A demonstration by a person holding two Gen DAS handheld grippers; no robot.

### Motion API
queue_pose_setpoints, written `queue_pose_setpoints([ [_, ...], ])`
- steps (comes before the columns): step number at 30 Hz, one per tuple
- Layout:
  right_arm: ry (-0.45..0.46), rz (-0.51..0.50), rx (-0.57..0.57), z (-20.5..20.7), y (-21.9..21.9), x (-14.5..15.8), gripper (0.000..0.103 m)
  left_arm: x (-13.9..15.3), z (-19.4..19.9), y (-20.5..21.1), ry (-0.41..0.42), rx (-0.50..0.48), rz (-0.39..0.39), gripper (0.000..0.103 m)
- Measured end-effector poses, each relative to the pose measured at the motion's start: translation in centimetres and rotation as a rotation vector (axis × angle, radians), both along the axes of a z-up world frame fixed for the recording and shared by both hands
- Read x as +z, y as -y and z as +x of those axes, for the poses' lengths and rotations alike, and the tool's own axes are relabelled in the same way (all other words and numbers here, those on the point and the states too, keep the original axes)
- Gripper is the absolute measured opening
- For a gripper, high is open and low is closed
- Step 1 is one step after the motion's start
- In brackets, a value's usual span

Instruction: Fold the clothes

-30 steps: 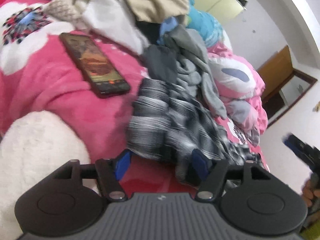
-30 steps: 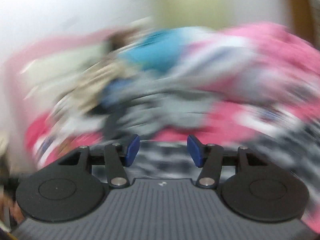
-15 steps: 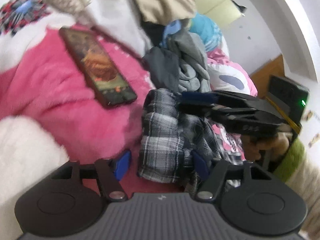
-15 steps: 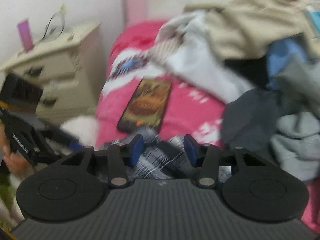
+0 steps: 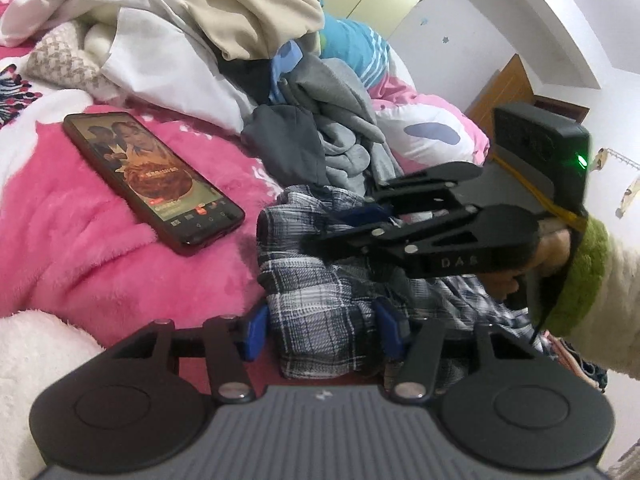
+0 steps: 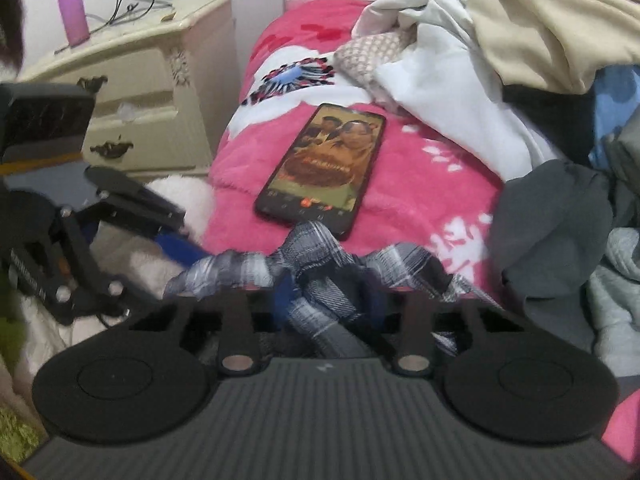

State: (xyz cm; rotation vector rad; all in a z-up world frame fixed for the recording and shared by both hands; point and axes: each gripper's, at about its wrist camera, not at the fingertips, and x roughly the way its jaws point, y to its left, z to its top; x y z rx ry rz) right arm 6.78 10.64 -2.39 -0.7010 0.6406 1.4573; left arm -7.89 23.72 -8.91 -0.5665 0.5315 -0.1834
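Left wrist view: plaid shirt [image 5: 320,280] bunched on the pink blanket [image 5: 80,240] of the bed, near edge lying between the blue pads of the left tongs [image 5: 320,330].
Left tongs: closing, cloth between the pads, left pad just beside the shirt's edge, not visibly pressing yet; no firm grip.
Right wrist view: right tongs [image 6: 328,300] closing down on a raised fold of the plaid shirt [image 6: 320,264], cloth pinched up and ridged between the dark fingers; judged as clamped on the shirt.
Right tongs from the left view: reaching in from the right over the shirt's far part [image 5: 360,224], held by a hand [image 5: 552,252] in a green-cuffed sleeve.
Shirt's place: on the bed's near side, just beside the phone [image 5: 152,178], in front of the heap.
Heap of clothes [image 5: 240,40]: beige, white, grey and blue pieces piled at the back of the bed, untouched and unfolded.
Other things: nightstand [image 6: 132,92] beside the bed with a purple item on top.
Done: nothing visibly folded; no neat stack in sight.
In hand: picking up the plaid shirt by two points, likely to lift and spread it.
Left: spreading, folding, setting aside this shirt, then the whole heap; task judged barely begun.
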Motion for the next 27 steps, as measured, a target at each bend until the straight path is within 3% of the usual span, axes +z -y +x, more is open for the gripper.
queue_pose_setpoints([
  [4, 0.086, 0.080, -0.014, -1.9, 2.4, 2.0, 0.006, 0.3, -0.6, -0.6, 0.028, -0.011, -0.035, 0.060],
  [6, 0.121, 0.131, -0.042, -2.7, 4.0, 3.4, 0.006, 0.5, -0.9, -1.3, 0.031, -0.010, -0.076, 0.076],
  [7, 0.140, 0.156, -0.063, -2.9, 4.7, 4.0, 0.006, 0.5, -0.9, -1.7, 0.029, -0.007, -0.095, 0.078],
  [10, 0.184, 0.216, -0.141, -2.7, 6.7, 5.7, 0.006, 0.5, -0.9, -2.3, 0.027, -0.005, -0.131, 0.080],
  [13, 0.225, 0.227, -0.172, -2.4, 7.5, 6.1, 0.006, -0.3, 0.1, -2.9, -0.012, -0.029, -0.215, 0.080],
  [16, 0.250, 0.223, -0.169, -2.0, 7.2, 5.6, 0.006, -1.6, 1.2, -3.4, -0.065, -0.052, -0.348, 0.079],
  [18, 0.267, 0.220, -0.157, -1.7, 6.7, 5.2, 0.006, -2.0, 1.5, -3.6, -0.072, -0.055, -0.393, 0.078],
  [23, 0.282, 0.194, -0.118, -0.1, 4.6, 3.2, 0.006, -2.8, 2.3, -3.9, -0.098, -0.047, -0.454, 0.072],
  [27, 0.238, 0.103, -0.132, 2.7, 3.1, -0.3, 0.007, -2.8, 3.4, -3.6, -0.147, -0.048, -0.429, 0.066],
])
